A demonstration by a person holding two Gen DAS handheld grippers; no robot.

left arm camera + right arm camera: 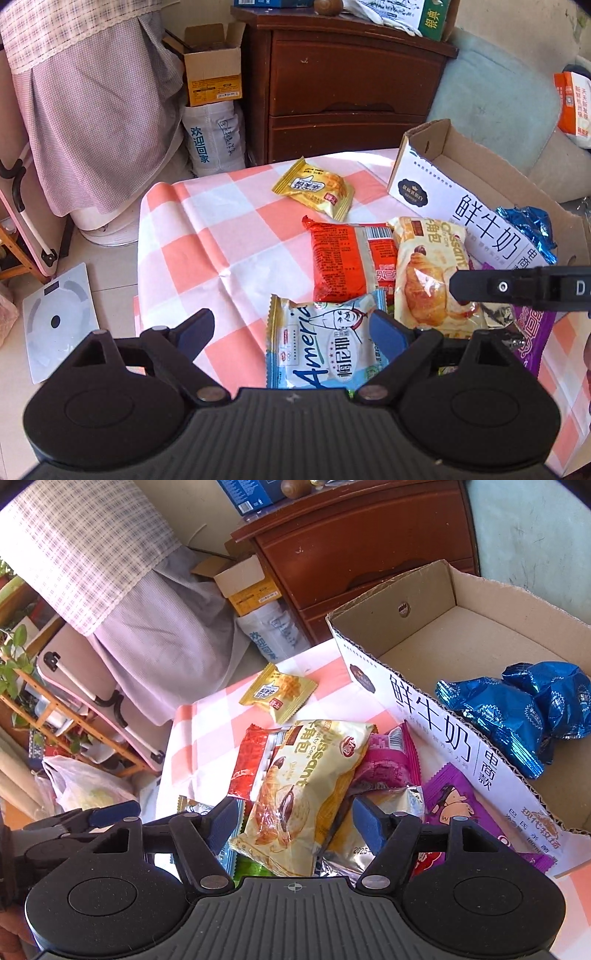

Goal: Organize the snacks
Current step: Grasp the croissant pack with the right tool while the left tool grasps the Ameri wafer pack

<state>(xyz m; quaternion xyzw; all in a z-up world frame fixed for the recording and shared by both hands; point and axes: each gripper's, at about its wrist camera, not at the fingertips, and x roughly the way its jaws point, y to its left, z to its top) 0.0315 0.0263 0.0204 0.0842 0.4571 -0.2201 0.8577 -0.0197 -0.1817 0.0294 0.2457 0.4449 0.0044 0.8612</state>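
Several snack packets lie on the pink-and-white checked table (207,236). My left gripper (291,332) is open above a blue "America" packet (321,347). A red packet (343,258), a croissant packet (428,273) and a yellow packet (314,186) lie beyond it. My right gripper (291,825) is open, its fingers on either side of the croissant packet (295,790). Purple packets (450,797) lie to its right. A cardboard box (436,701) holds blue foil packets (517,709). The right gripper's finger shows in the left wrist view (517,286).
A dark wooden cabinet (351,85) stands behind the table. A small open carton (212,62) sits on a white bag left of it. A checked cloth cover (92,110) hangs at the left. A white scale (59,317) lies on the floor.
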